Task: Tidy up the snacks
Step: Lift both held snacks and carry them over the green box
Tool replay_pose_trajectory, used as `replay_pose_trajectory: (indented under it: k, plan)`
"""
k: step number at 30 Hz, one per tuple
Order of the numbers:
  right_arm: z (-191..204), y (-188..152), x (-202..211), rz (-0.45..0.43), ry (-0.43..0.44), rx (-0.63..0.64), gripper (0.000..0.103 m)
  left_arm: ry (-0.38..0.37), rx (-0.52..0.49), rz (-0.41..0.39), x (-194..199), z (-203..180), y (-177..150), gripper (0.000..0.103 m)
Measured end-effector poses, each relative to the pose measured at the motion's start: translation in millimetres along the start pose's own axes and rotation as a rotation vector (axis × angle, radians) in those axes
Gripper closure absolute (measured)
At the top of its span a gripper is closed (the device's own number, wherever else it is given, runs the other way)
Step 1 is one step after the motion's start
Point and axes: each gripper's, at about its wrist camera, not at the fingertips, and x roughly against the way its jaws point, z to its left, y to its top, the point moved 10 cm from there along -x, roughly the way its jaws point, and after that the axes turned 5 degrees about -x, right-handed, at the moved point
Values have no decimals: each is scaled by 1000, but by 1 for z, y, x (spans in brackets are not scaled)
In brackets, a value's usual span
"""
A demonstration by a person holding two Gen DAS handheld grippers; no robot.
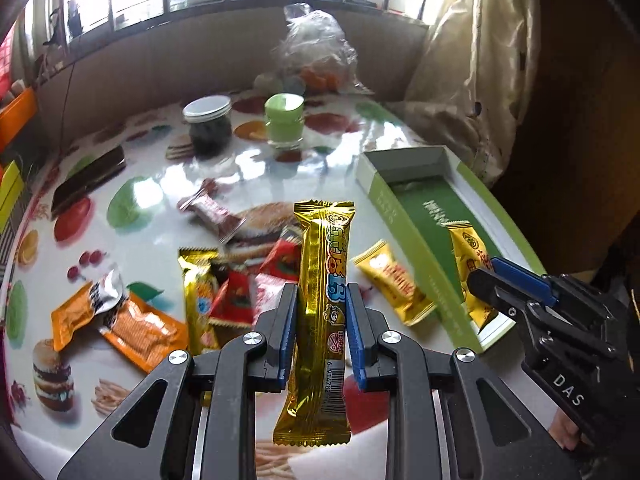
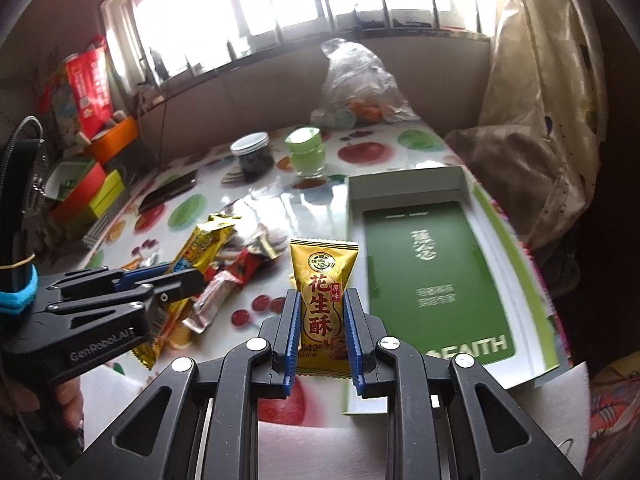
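Observation:
My left gripper (image 1: 322, 292) is shut on a long gold snack bar (image 1: 320, 248), held upright above the table. My right gripper (image 2: 323, 294) is shut on a small yellow peanut-crisp packet (image 2: 324, 276), just left of the open green box (image 2: 432, 264). In the left wrist view, the right gripper (image 1: 486, 274) hangs over the near end of the box (image 1: 420, 208) with its packet (image 1: 466, 246). The left gripper (image 2: 176, 276) and its bar (image 2: 202, 246) show at left in the right wrist view. Loose on the table lie a second gold bar (image 1: 198, 296), red packets (image 1: 236, 296), orange packets (image 1: 140, 328) and a yellow packet (image 1: 394, 280).
At the back of the fruit-print table (image 1: 160, 184) stand a dark jar with a white lid (image 1: 208, 124) and a green jar (image 1: 284, 120). A clear plastic bag (image 1: 316, 48) sits behind them. A dark flat case (image 1: 90, 180) lies at left. Cloth (image 1: 472, 60) hangs at right.

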Motion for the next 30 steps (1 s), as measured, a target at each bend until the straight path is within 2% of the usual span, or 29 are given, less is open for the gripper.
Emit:
replay_pose_trajectory:
  k: [9,18,30]
  plan:
    - [-41,10,2,-9,-75,-52,83,-98,-19,-1,-14,-42,25,79]
    - [-78,8,-7,21,-138,-93,83,-178,-31,39,-41,-84,41,79]
    - [-106,-3,-22,71,-179,-107,83,-207,-52,113,-76,-115,36,79]
